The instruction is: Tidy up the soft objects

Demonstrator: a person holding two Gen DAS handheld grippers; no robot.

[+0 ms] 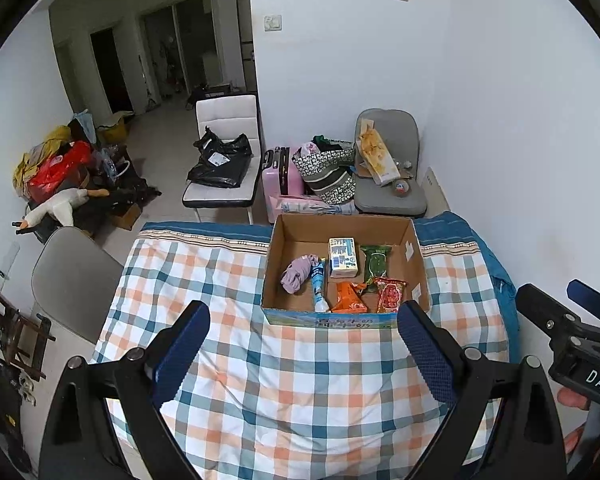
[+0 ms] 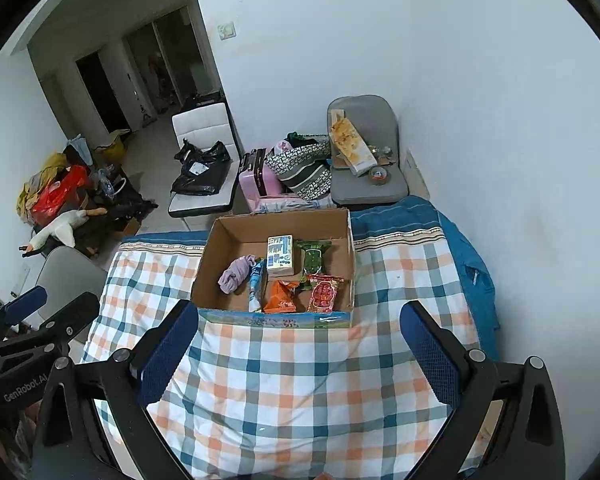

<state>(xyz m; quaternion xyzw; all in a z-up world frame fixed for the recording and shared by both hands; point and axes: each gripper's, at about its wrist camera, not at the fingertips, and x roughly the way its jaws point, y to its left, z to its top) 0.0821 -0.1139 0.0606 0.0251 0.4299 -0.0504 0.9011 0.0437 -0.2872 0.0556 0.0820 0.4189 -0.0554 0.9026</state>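
An open cardboard box stands on a plaid quilt. Inside lie a purple cloth, a blue-white tube, a white tissue pack, a green packet, an orange packet and a red packet. My left gripper is open and empty, before the box. My right gripper is open and empty, also before the box.
Beyond the bed stand a white chair with a black bag, a pink suitcase, a patterned bag and a grey seat with a box. A clutter pile with a plush goose is at left. A white wall is at right.
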